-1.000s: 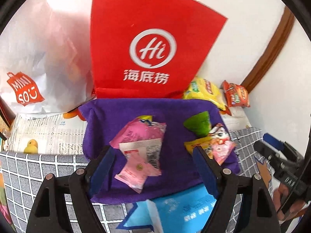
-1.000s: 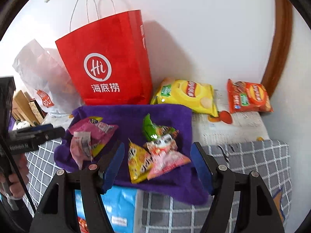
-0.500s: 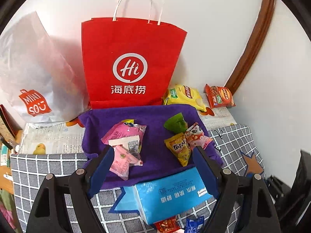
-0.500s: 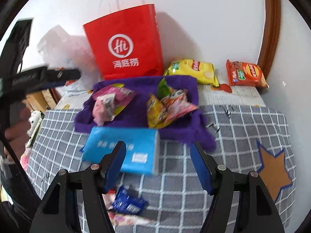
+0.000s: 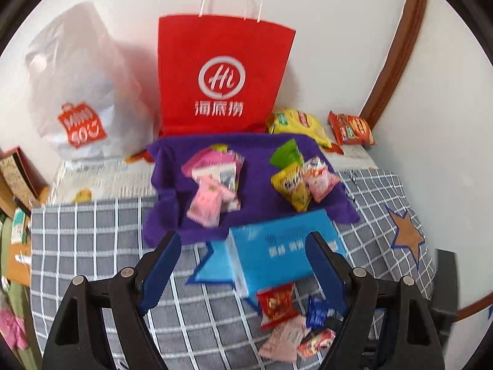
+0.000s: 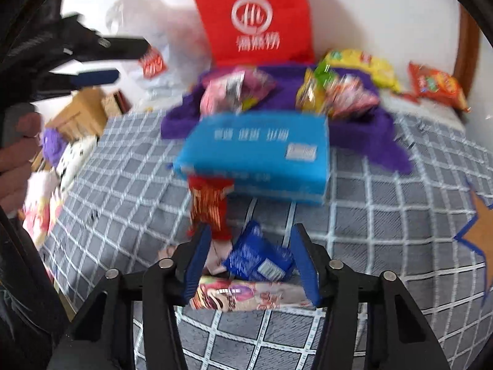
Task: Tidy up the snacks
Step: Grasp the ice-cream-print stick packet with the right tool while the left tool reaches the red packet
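Snack packets of crinkly foil, a blue one (image 6: 257, 257) foremost, lie on the near checked cloth between the closing fingers of the right hand-held gripper (image 6: 251, 260), untouched. Others rest on the fuzzy purple towel (image 5: 265, 206) beyond a boxy blue tissue pack (image 5: 277, 256). The left hand-held gripper (image 5: 242, 266) stands wide and empty.

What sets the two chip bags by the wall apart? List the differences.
Colour: the yellow chip bag is yellow with a green patch, while the orange-red chip bag is orange-red. Place: the yellow chip bag lies next to the red paper bag, while the orange-red chip bag lies further right, near the brown wooden trim. Size: the yellow one looks somewhat larger. Both lie flat, off the purple towel, with a similar round red logo.
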